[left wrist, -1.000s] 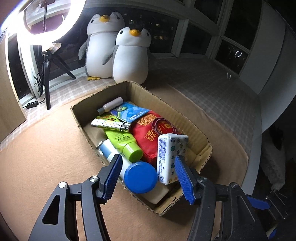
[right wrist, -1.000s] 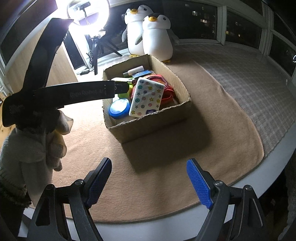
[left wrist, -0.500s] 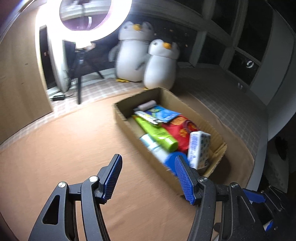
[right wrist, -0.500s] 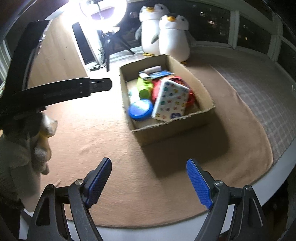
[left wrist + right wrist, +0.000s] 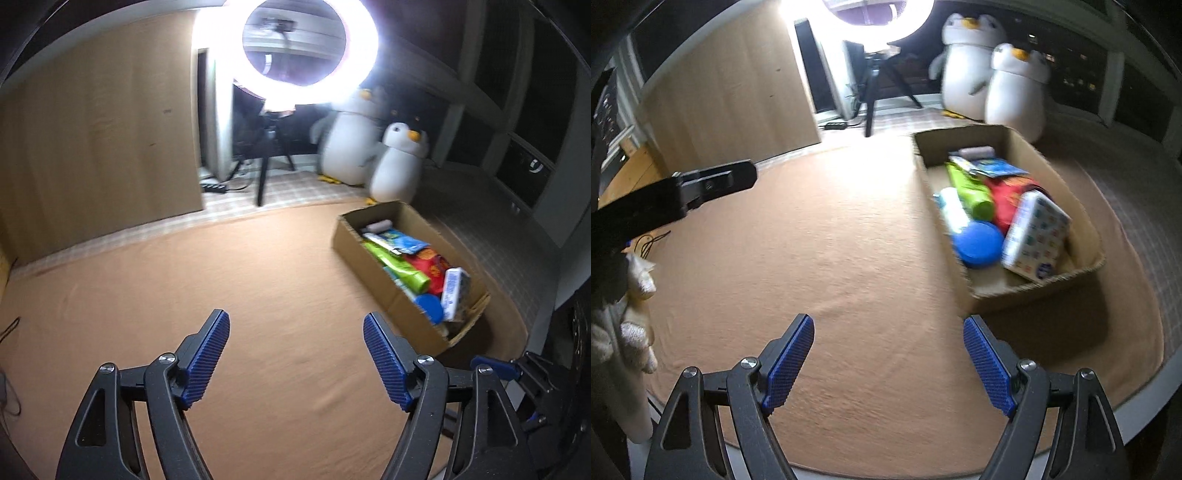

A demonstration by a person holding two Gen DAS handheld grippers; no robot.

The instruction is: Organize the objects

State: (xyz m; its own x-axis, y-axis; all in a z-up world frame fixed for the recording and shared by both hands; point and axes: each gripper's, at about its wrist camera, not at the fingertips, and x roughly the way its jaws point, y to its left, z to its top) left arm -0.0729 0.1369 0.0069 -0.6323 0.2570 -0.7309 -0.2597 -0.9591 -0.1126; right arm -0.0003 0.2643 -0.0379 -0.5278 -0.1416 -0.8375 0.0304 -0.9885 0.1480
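Observation:
A cardboard box [image 5: 373,254] [image 5: 1034,291] sits on a tan blanket [image 5: 184,280] [image 5: 842,236], off to the right in both wrist views. It holds a green tube [image 5: 971,190], a red pouch [image 5: 1006,197], a blue-lidded jar [image 5: 979,243], a white patterned tissue pack [image 5: 1036,236] leaning on end, and a blue packet [image 5: 997,168]. My left gripper [image 5: 296,334] hangs over bare blanket left of the box, its jaws opening with nothing between them. My right gripper [image 5: 888,338] is open and empty, just left of the box's near corner.
Two white penguin plush toys [image 5: 397,168] [image 5: 1015,88] stand behind the box. A lit ring light on a tripod [image 5: 266,162] [image 5: 871,92] stands at the back, beside a wooden panel [image 5: 96,155]. The left gripper's black body [image 5: 676,192] and a gloved hand [image 5: 631,325] fill the right view's left edge.
The left gripper has pulled away from the box to the left and its jaws have spread wider. The right gripper has also shifted left, so the box now lies to its right.

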